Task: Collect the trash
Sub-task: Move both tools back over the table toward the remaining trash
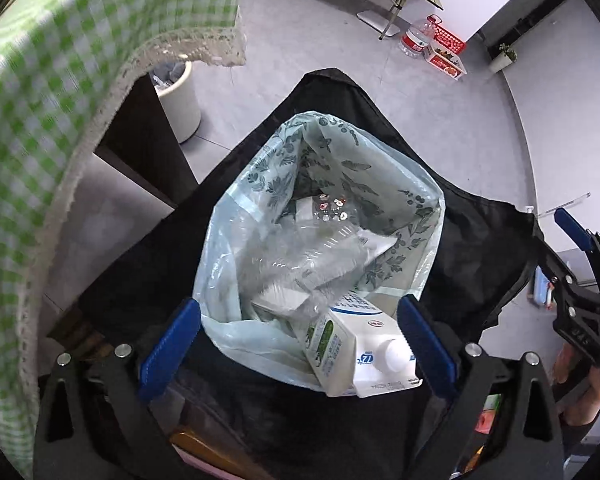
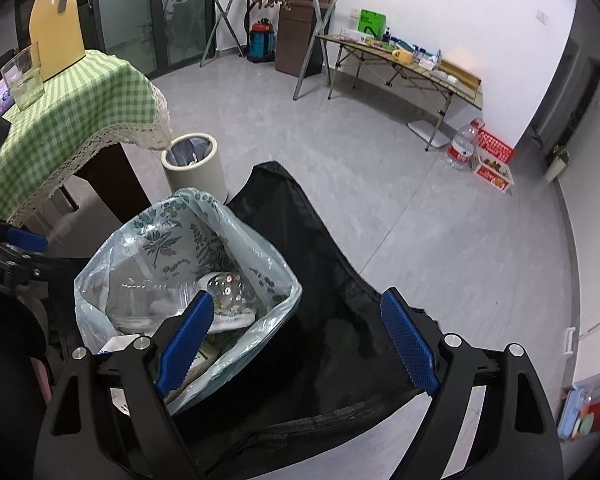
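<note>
A pale blue leaf-print trash bag (image 1: 400, 216) stands open inside a black fabric holder (image 1: 480, 240). It holds a clear plastic bottle (image 1: 320, 248) and white packaging. A white milk carton (image 1: 356, 344) leans at the bag's near rim. My left gripper (image 1: 296, 344) hangs open right above the bag, the carton lying loose near its right pad (image 1: 424, 344). My right gripper (image 2: 296, 344) is open over the holder's black fabric, just right of the bag (image 2: 260, 256), with nothing gripped. One blue finger (image 1: 574, 230) of it shows at the right edge of the left wrist view.
A table with a green checked cloth (image 2: 72, 120) stands to the left, bearing a yellow jug (image 2: 56, 40) and a glass (image 2: 22, 80). A white bin (image 2: 198, 164) sits beside it. Farther off are a folding table (image 2: 412, 68), a water bottle (image 2: 462, 146) and a red basket (image 2: 494, 148).
</note>
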Tool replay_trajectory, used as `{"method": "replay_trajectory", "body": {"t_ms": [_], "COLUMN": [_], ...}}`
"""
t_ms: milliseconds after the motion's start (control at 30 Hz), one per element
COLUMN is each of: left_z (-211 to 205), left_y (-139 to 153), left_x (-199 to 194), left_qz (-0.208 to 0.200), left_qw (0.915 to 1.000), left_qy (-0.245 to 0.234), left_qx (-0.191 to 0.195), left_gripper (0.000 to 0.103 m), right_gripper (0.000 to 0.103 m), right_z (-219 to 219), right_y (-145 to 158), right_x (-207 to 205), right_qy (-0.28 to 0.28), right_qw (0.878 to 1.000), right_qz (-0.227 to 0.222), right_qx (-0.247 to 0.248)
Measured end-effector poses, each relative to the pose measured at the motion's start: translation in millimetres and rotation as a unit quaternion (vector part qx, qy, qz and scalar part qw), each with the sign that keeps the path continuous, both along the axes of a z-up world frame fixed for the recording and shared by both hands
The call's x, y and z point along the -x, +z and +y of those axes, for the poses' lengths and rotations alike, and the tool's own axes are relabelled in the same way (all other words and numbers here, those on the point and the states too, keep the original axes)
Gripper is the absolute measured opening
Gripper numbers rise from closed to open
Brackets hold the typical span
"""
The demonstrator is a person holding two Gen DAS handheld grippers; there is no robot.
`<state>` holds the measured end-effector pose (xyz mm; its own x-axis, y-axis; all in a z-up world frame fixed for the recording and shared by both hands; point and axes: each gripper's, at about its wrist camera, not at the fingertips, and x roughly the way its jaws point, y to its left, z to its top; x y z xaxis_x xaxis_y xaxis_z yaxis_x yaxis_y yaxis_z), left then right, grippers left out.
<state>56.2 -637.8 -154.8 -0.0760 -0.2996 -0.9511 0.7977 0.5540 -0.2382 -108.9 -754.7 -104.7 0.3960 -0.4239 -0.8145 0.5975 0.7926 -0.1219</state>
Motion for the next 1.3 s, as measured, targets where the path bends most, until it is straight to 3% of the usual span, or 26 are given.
{"method": "replay_trajectory", "body": {"t_ms": [367,633,833,1000,1200,1300], "left_z": [13,54,116,174,257,310], "left_y": [35,90,135,173,205,214], "left_x": [14,17,20,14,-1,-9], "left_qz": [-0.043,-0.090,-0.171,-0.234,-0.277,-0.307], "left_qw": [0.9978,0.9908,0.9765,0.9593,0.9386,0.9228], "left_qy": [-0.036,-0.030,-0.017,0.018,0.084,0.131], "left_qx": [0.035,0.096,0.129,0.157,0.187,0.192], "left_gripper": [0.095,0.095,0.095,0.096,0.096,0.096], "right_gripper": [0.082,0.082,0.082,0.082,0.082,0.086], "right_z": [18,34,59,89,134,157], "right_y": [-1,28,65,99,135,150], "right_x": [-21,-28,-35,-43,-59,-66], "right_qy": [0.031,0.040,0.046,0.065,0.093,0.115], "right_qw": [0.999,0.999,0.998,0.994,0.986,0.981], "right_qz": [0.021,0.012,-0.030,-0.069,-0.105,-0.131], "right_qx": [-0.006,0.025,0.042,0.061,0.086,0.086]}}
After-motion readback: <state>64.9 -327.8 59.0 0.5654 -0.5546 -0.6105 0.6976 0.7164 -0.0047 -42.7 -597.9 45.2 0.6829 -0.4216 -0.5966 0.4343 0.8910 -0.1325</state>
